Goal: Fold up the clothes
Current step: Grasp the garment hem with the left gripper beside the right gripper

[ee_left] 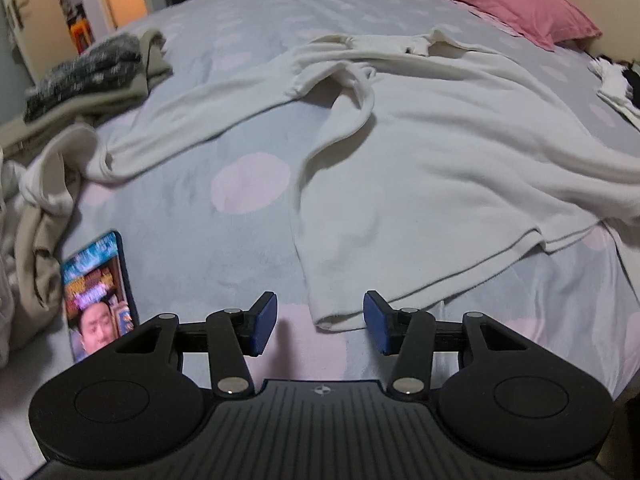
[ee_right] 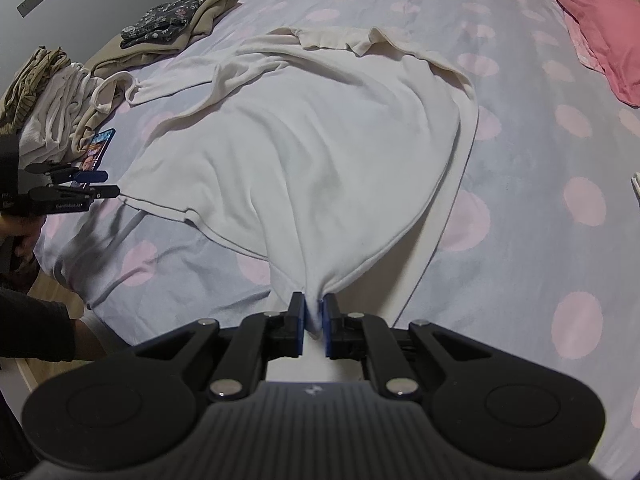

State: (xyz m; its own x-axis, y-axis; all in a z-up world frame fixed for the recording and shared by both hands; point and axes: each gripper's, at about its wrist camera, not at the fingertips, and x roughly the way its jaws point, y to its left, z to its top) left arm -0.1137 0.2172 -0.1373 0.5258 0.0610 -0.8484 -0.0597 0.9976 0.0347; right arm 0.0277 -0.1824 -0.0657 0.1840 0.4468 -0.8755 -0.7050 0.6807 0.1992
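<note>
Right tongs (ee_right: 314, 322) pinching white sweater (ee_right: 304, 152) hem | left tongs (ee_left: 320, 322) spread wide at its corner | bed (ee_right: 520, 160)

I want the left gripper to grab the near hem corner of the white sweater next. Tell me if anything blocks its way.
Nothing visible blocks it. The left gripper is open with the white sweater hem corner lying just ahead between its jaws. The phone lies off to its left, clear of the path.

A grey bedspread (ee_left: 192, 208) with pale pink dots covers the bed. A pink pillow (ee_left: 508, 0) lies at the far right corner. A lit phone (ee_left: 98, 296) rests face-up near the left edge.
</note>
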